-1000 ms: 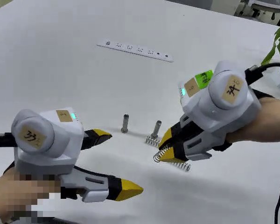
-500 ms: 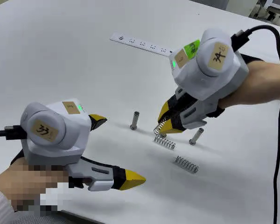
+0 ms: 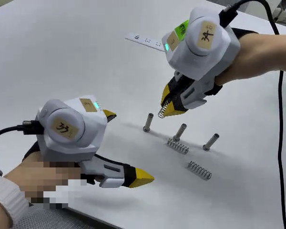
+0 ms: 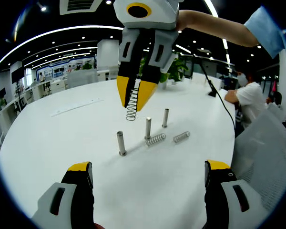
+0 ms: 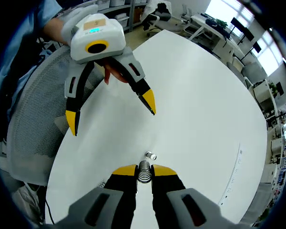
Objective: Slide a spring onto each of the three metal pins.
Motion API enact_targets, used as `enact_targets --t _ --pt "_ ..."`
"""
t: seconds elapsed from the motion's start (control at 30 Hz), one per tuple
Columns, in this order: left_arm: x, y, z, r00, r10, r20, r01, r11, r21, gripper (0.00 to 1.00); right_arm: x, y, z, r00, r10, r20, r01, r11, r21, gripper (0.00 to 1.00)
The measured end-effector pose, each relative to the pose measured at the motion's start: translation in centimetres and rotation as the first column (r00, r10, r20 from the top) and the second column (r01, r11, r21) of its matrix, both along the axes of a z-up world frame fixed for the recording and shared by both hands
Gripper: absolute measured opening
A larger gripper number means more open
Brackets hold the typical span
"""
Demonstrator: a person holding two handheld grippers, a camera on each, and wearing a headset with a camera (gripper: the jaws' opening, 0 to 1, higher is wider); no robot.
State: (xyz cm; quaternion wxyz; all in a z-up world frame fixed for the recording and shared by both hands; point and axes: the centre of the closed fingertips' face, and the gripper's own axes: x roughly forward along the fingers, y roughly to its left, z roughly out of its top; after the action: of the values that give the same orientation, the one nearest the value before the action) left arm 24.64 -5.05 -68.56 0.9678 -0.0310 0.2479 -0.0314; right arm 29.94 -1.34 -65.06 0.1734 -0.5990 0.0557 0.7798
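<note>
Three short metal pins stand on the white table: the left pin (image 3: 148,122), the middle pin (image 3: 180,131) and the right pin (image 3: 210,141). My right gripper (image 3: 168,105) hangs in the air just above and right of the left pin, shut on a small spring (image 3: 163,109) that dangles from its tips. Its own view looks down past the spring (image 5: 144,172) onto a pin top (image 5: 150,155). Two loose springs lie flat, one (image 3: 178,145) at the middle pin's foot and another (image 3: 199,170) nearer me. My left gripper (image 3: 127,147) is open and holds nothing, low at the near left.
A white power strip (image 3: 144,42) lies at the table's far side. A black cable (image 3: 280,119) trails from the right gripper. A mesh chair (image 5: 38,109) stands at the table's near edge, and a seated person (image 4: 250,102) is beyond the table.
My right gripper has risen with the spring and moved left, from beside the loose springs to above the left pin. The left gripper has stayed open and low.
</note>
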Motion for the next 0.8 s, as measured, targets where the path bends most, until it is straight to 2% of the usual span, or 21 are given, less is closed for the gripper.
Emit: enact_targets --t 0.23,0.8 --pt "0.1 0.0 0.2 1.000 0.003 0.007 -0.003 1.000 0.001 1.00 0.2 1.3 -0.5 0.999 0.034 0.031 -0.033 0.999 -0.021 0.12" --pt "-0.1 0.9 -0.6 1.000 0.020 0.000 -0.020 1.000 -0.011 0.99 -0.6 1.5 -1.4 0.995 0.085 0.058 -0.081 0.995 -0.060 0.12"
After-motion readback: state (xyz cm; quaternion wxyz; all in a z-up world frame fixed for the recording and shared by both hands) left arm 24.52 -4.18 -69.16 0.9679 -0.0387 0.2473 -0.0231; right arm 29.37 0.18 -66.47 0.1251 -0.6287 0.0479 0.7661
